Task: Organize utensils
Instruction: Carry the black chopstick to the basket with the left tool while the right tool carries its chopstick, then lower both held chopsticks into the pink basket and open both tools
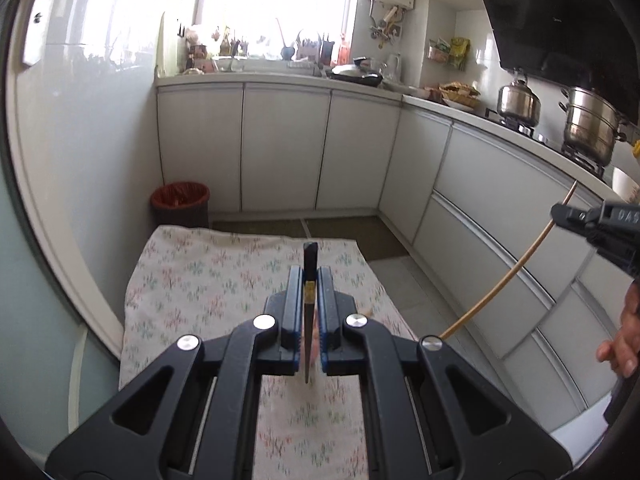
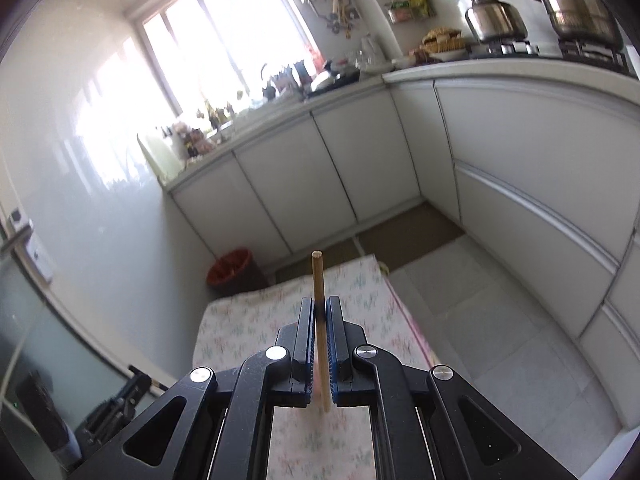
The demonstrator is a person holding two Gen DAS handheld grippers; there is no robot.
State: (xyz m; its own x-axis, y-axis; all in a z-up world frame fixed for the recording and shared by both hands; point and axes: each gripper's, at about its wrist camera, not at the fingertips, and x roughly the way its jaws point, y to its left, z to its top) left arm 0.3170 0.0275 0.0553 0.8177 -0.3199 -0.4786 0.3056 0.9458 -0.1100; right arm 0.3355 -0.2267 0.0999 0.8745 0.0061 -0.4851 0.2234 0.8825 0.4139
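Note:
My left gripper (image 1: 310, 276) is shut on a black chopstick (image 1: 310, 258) with a gold band, which stands upright between the pads above a floral-cloth table (image 1: 200, 276). My right gripper (image 2: 321, 306) is shut on a light wooden chopstick (image 2: 318, 276), also upright between its pads, over the far part of the same table (image 2: 248, 320). In the left wrist view the right gripper (image 1: 560, 213) enters from the right edge, holding the wooden chopstick (image 1: 516, 270) slanted over the floor, with a hand (image 1: 618, 352) below it.
White cabinets (image 1: 284, 144) run along the far wall and the right side. A red-lined bin (image 1: 180, 202) stands past the table's far left corner. Steel pots (image 1: 588, 124) sit on the stove at right. Tiled floor (image 2: 480, 320) lies to the table's right.

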